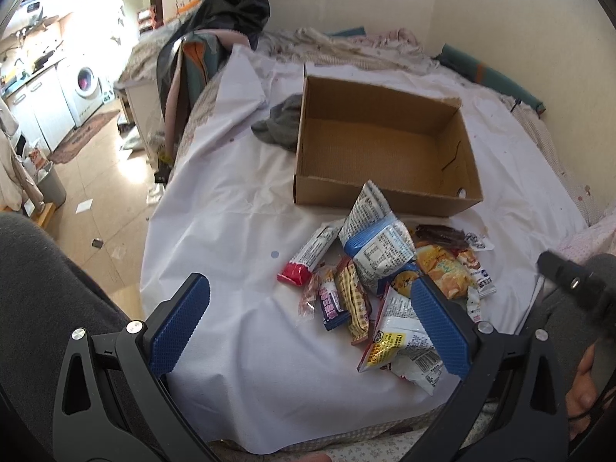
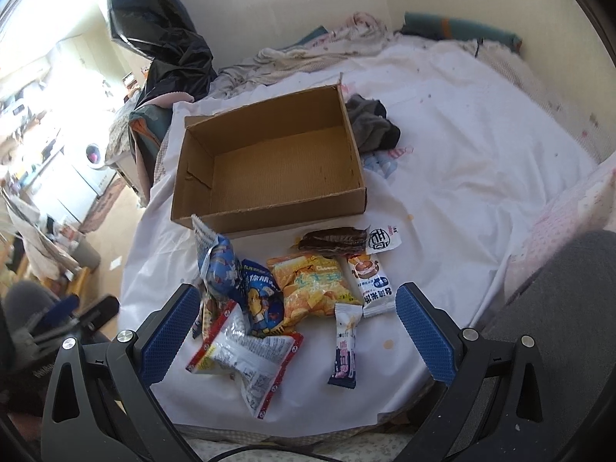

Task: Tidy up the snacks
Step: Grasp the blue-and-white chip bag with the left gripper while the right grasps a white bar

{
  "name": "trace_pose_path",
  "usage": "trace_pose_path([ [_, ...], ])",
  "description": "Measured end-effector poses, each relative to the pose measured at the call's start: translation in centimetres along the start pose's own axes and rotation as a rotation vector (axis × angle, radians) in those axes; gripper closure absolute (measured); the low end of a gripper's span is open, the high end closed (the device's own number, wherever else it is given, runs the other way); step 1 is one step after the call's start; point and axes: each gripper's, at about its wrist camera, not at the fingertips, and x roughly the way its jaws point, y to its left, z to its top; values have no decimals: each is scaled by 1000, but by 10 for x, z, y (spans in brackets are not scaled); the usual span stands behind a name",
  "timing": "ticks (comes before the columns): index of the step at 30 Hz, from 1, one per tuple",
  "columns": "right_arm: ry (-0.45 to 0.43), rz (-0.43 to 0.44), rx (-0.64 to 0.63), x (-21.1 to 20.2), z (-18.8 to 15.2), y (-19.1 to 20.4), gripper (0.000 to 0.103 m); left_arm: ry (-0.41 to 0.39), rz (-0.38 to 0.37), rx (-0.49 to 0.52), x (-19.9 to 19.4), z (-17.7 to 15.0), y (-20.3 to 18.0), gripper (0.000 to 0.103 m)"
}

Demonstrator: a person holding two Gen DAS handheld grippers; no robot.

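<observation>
Open cardboard box (image 2: 269, 161) on a white sheet (image 2: 462, 177), hollow side up, nothing seen inside; long axis from lower left to upper right in the right wrist view. Heap of snacks (image 2: 285, 292) just in front of the box's near wall. Among them: orange chip bag (image 2: 312, 288), lettering partly legible as "Cheese"; white-and-navy bar (image 2: 345, 346) with its long axis pointing away from the box; red-trimmed white packet (image 2: 246, 354) nearest the camera, print too small to read; dark wrapper (image 2: 333, 240) lying parallel to the near wall. Grey cloth (image 2: 371, 125) bunched against the box's far right side. Left gripper (image 1: 308, 331) spread wide, gripping nothing, right pad covering part of the heap. Right gripper (image 2: 296, 335) likewise spread wide, empty, straddling the heap. Other labels blurred.
</observation>
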Motion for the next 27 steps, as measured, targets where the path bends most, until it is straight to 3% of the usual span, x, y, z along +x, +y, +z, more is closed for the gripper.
trace_pose_path([
  [6,138,98,87,23,27,-25,0,79,-20,25,29,17,-16,0],
  [10,207,88,205,43,40,-49,0,142,-45,0,54,27,-30,0],
  [14,381,69,293,77,33,-66,5,222,-61,-26,85,33,-45,2],
  [16,456,54,288,93,23,-66,21,270,-57,-48,101,35,-51,5],
  [23,614,-48,174,133,-22,-50,46,345,-34,-86,136,39,-65,10],
  [26,630,-64,142,139,-29,-44,72,402,-21,-104,152,36,-65,30],
  [27,625,-70,134,138,-29,-43,83,427,-32,-134,156,33,-62,42],
])
